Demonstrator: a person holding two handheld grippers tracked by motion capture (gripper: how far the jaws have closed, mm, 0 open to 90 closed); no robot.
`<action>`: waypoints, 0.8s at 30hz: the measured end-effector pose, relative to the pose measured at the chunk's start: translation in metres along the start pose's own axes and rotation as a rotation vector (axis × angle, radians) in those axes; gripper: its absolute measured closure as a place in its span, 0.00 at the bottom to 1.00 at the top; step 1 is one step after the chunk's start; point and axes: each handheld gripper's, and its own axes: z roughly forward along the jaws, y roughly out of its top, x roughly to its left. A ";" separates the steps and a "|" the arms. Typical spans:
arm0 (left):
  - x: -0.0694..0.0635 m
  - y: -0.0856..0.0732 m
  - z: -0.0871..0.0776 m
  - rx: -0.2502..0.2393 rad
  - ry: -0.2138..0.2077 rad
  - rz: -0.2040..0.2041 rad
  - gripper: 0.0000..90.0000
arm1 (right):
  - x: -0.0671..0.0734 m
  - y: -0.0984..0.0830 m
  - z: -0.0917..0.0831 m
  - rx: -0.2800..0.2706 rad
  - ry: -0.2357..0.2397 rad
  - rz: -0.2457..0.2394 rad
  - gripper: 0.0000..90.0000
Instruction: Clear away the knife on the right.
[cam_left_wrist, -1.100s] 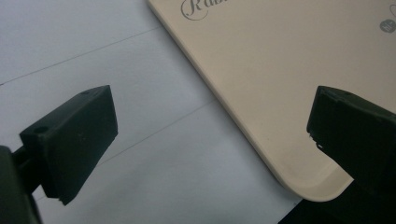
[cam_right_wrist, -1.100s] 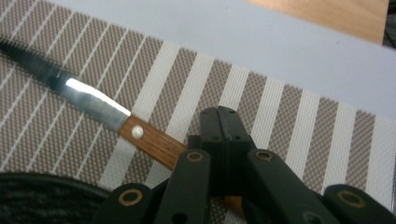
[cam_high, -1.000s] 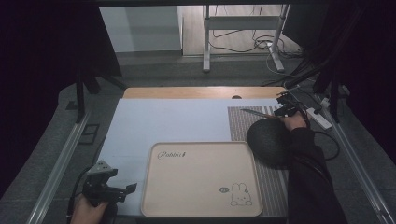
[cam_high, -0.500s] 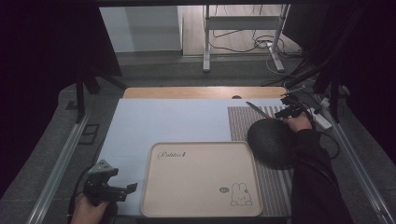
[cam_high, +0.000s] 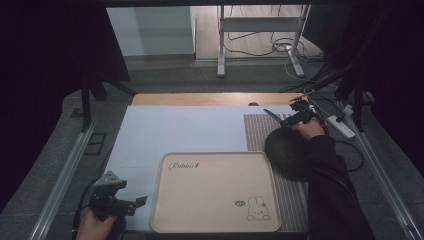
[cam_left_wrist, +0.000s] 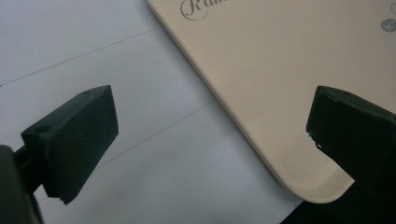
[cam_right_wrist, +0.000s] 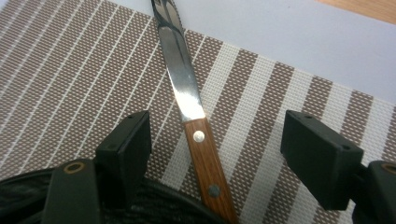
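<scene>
The person's right forearm, in a dark sleeve, is reaching from the near right edge toward the far right of the table, and the right hand (cam_high: 309, 129) is resting over the far rim of a black round dish (cam_high: 286, 152). The right gripper (cam_high: 295, 114) is pointing left across the brown striped placemat (cam_high: 255, 131), roughly level with the table. Its 2 jaws have just been opening and are now standing well apart. In the right gripper view, a knife (cam_right_wrist: 189, 109) with a wooden handle and 2 rivets is lying on the placemat (cam_right_wrist: 70, 84) between the jaws, touched by neither pad; its steel blade is pointing away from the gripper toward the pale blue table cover (cam_right_wrist: 280, 32), and the butt of the handle is running out of sight at the dish rim (cam_right_wrist: 154, 205).

The left hand (cam_high: 92, 222) is lying at the near left corner of the table, holding the left gripper (cam_high: 131, 203) level and aimed right toward the cream tray (cam_high: 215, 190), which bears a rabbit drawing. In the left gripper view, the 2 jaws are gaping wide with nothing between them; the near left corner of the tray (cam_left_wrist: 280, 93) is lying beneath the gap, on the pale blue table cover (cam_left_wrist: 140, 154).
</scene>
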 end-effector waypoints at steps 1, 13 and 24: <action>0.000 0.000 0.000 0.000 0.000 0.000 0.02 | 0.001 0.001 0.002 0.004 -0.008 -0.007 0.31; 0.000 0.000 0.000 0.000 0.002 0.002 0.03 | -0.001 0.000 -0.001 0.028 -0.010 -0.118 0.85; 0.000 0.000 0.000 0.002 0.003 0.000 0.03 | -0.024 -0.008 -0.011 0.021 -0.049 -0.118 0.86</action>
